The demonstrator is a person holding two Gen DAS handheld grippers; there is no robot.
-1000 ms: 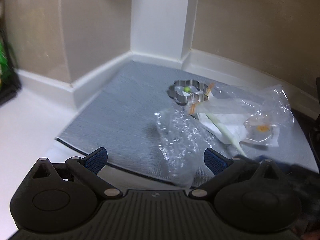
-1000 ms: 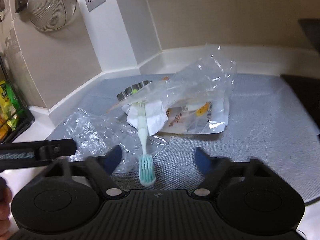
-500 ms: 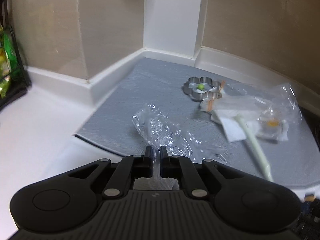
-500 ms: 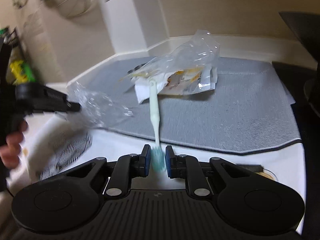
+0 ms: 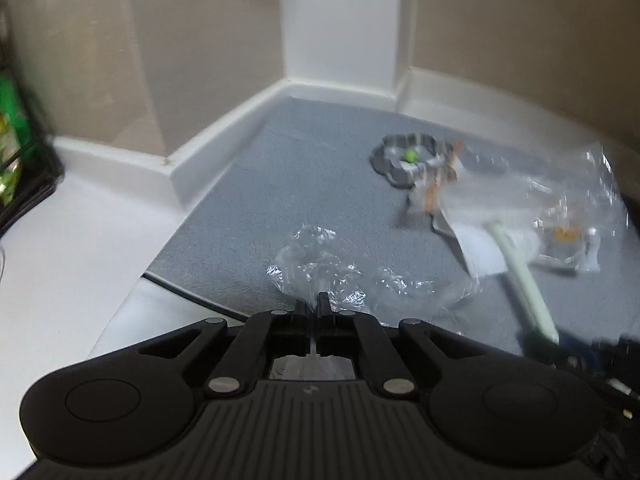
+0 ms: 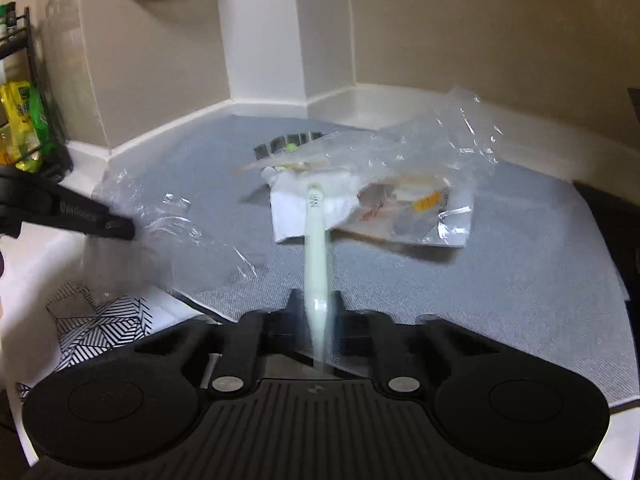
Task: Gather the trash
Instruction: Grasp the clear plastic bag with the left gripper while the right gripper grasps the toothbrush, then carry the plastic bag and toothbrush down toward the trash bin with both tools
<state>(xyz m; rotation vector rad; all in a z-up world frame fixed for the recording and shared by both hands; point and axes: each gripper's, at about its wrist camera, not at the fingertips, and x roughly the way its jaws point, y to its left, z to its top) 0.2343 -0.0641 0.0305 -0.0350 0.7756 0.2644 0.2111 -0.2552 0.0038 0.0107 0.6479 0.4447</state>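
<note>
Left wrist view: my left gripper (image 5: 318, 300) has its jaws pinched tight on the crumpled clear wrap (image 5: 320, 264), which trails over the near edge of the grey mat (image 5: 280, 168). Still on the mat: the printed plastic bag (image 5: 560, 216), a white napkin (image 5: 480, 252) and a metal flower-shaped mould (image 5: 404, 156). White counter to the left is open.

Right wrist view: my right gripper (image 6: 316, 300) is clamped on the toothbrush (image 6: 316, 240), handle pointing at the pile. In my judgement 2 items are in hand and at least 2 remain. No bin shows. The walls close the far side; withdrawal toward me looks free.
</note>
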